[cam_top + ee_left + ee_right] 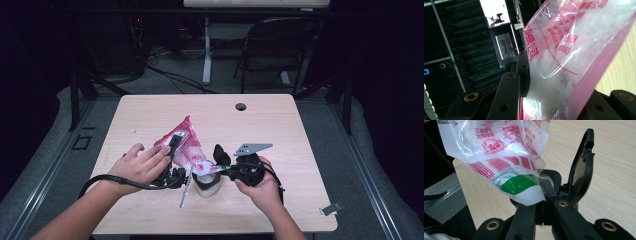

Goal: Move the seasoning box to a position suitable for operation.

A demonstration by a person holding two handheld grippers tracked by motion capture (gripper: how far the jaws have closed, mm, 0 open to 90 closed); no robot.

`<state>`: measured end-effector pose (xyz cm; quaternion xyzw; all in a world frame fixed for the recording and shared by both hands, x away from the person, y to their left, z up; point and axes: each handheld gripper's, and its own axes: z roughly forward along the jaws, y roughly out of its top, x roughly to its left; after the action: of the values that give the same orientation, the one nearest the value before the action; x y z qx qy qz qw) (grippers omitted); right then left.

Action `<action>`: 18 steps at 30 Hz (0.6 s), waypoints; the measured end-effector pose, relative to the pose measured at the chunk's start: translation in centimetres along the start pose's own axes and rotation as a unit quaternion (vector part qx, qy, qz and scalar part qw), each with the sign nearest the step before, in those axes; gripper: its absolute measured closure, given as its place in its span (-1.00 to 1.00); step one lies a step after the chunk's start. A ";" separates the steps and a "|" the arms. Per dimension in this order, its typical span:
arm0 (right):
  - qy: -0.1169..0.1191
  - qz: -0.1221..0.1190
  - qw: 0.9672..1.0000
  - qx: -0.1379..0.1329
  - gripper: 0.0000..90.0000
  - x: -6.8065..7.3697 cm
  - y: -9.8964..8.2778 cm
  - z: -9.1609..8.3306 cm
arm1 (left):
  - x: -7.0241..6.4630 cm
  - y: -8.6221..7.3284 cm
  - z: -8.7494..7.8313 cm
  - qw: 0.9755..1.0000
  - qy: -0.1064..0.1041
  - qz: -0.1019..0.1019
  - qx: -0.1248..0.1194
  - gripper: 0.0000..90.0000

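A pink and clear plastic bag [189, 146] with red print and white powdery contents is tilted up over the middle of the table [280, 130]. My left gripper [175, 142] is shut on the bag [574, 50], one black jaw on each side. The bag's lower corner [519, 185], with a green patch, hangs over a small white container [207, 185] with a black rim. The container's black flip lid [220, 154] stands open [581, 170]. My right gripper [224, 171] is shut on the container's black rim [549, 177].
A round cable hole [241, 106] sits near the table's far edge. A small metal clip [331, 209] lies at the near right corner. A black folding chair [280, 45] and a desk leg [207, 50] stand beyond the table.
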<state>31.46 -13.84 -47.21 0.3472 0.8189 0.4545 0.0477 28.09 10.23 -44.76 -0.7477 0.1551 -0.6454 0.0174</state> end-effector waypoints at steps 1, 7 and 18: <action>0.000 0.000 1.000 0.000 1.00 0.0 0.0 0.0 | 0.0 0.0 0.0 1.000 0.002 0.002 -0.001 0.66; 0.000 0.001 1.000 0.001 1.00 0.0 0.0 0.0 | 0.0 0.0 0.0 1.000 0.000 0.000 0.000 0.66; -0.001 0.002 1.000 0.003 1.00 0.0 -0.1 0.1 | -0.1 0.1 0.0 1.000 -0.004 0.004 0.001 0.66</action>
<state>31.48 -13.80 -47.36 0.3490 0.8197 0.4518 0.0462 28.04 10.17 -44.85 -0.7496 0.1574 -0.6426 0.0208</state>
